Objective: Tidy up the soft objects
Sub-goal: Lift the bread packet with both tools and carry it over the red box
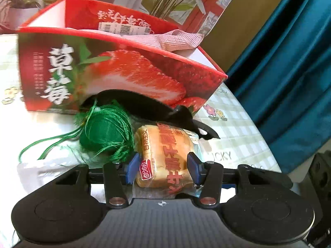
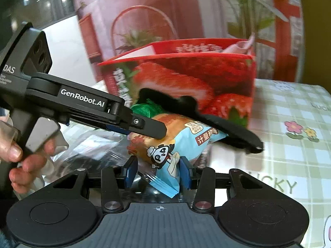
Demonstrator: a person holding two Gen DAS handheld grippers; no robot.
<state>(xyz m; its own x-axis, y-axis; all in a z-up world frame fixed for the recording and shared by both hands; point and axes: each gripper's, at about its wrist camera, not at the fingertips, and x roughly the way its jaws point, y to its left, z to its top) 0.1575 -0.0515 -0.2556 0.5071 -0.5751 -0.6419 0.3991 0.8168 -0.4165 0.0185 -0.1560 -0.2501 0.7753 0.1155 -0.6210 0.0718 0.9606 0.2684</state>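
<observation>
A wrapped bread bun [image 1: 163, 157] in a clear and light-blue packet sits between the blue pads of my left gripper [image 1: 163, 169], which is shut on its sides. In the right wrist view the same bun [image 2: 165, 144] points its blue panda-printed end at me, and my right gripper [image 2: 158, 172] is shut on that end. The left gripper's finger [image 2: 149, 127] lies across the bun's top, held by a person's hand [image 2: 20, 155]. A green ball of thread [image 1: 105, 132] lies just left of the bun. Behind both stands an open red strawberry box [image 1: 124, 72].
A long black object [image 1: 144, 105] lies against the box's foot, blurred. A pink mesh cloth [image 1: 178, 39] hangs over the box rim. Crumpled clear plastic [image 2: 82, 155] lies at the left. The checked tablecloth [image 1: 238, 124] ends at the right by a blue curtain [image 1: 289, 72]. Potted plants stand behind.
</observation>
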